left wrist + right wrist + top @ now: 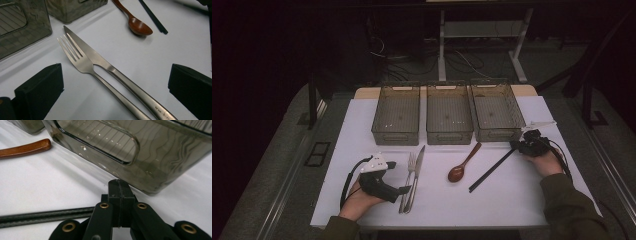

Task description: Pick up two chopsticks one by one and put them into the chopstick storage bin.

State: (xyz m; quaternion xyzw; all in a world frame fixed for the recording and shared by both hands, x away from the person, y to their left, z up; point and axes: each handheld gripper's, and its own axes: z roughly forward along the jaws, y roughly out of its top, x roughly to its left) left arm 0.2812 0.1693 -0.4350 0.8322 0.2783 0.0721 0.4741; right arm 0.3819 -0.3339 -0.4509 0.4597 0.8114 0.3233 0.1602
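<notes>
The 2 chopsticks (492, 170) are being pinched at 1 end by the right gripper (518, 145). The left gripper (401, 177) is being held wide open beside the fork (410, 172) and knife (417, 170), nothing gripped.

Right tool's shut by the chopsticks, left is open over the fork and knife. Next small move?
Probably lower the left tool onto the fork and close: its jaws stand wide open on either side of the fork and knife. The right tool is shut, its pads together, beside the chopsticks, so it needs reopening first.
</notes>
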